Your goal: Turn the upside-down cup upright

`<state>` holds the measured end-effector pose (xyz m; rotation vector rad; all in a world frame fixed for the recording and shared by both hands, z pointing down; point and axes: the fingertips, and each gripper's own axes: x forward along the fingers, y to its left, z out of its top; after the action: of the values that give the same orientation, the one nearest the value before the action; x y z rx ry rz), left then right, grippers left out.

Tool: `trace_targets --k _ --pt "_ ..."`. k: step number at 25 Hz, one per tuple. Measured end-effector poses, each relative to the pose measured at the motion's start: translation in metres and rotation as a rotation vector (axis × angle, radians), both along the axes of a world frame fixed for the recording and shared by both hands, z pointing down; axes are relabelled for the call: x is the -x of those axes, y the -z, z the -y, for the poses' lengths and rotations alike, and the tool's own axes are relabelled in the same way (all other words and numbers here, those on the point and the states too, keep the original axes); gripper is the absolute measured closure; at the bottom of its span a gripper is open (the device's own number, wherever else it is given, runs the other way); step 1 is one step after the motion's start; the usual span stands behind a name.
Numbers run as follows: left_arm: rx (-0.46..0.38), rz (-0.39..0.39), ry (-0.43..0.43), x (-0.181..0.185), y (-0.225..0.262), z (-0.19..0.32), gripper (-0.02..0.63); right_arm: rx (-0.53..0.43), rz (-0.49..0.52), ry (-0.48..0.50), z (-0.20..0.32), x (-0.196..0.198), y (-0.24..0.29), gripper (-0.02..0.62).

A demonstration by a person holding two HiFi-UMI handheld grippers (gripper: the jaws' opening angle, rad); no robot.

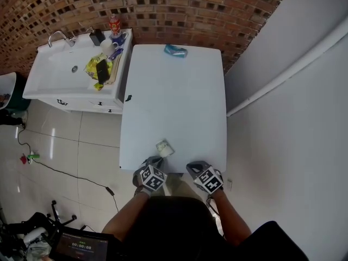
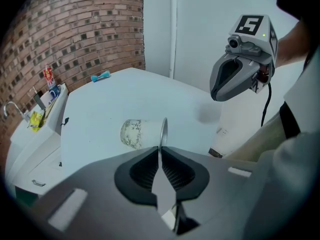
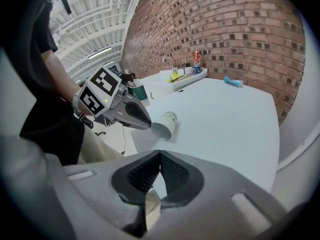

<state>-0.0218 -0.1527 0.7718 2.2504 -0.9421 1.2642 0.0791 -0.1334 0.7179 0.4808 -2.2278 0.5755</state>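
A white paper cup (image 1: 164, 147) with a green leaf print lies on its side near the front edge of the white table (image 1: 179, 91), mouth toward me. My left gripper (image 2: 160, 148) is shut on the cup's (image 2: 135, 133) rim, one jaw inside the mouth and one outside. In the right gripper view the left gripper (image 3: 145, 124) meets the cup (image 3: 165, 124) at its open end. My right gripper (image 3: 160, 153) is shut on nothing, held off the table's front edge, to the right of the cup. In the head view the left gripper (image 1: 154, 165) and right gripper (image 1: 197, 169) sit side by side.
A small blue object (image 1: 175, 50) lies at the table's far end. A white sink cabinet (image 1: 60, 75) with bottles and clutter stands left of the table. A brick wall (image 1: 163, 10) runs behind, a white wall (image 1: 283, 91) to the right. Cables cross the floor (image 1: 65, 167).
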Motion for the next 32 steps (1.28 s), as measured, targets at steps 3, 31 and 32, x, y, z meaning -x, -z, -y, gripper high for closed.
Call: trace_targets --k 3,31,32 --pt "-0.003 -0.008 0.004 0.000 0.002 0.001 0.574 -0.001 0.000 -0.006 -0.001 -0.001 0.000 0.603" --pt "0.255 -0.660 0.439 -0.013 0.046 0.022 0.581 -0.016 0.045 -0.111 -0.007 0.002 -0.002 0.603" --pt "0.270 -0.688 0.471 -0.010 0.045 0.023 0.581 -0.017 0.044 -0.114 -0.007 0.002 -0.002 0.603"
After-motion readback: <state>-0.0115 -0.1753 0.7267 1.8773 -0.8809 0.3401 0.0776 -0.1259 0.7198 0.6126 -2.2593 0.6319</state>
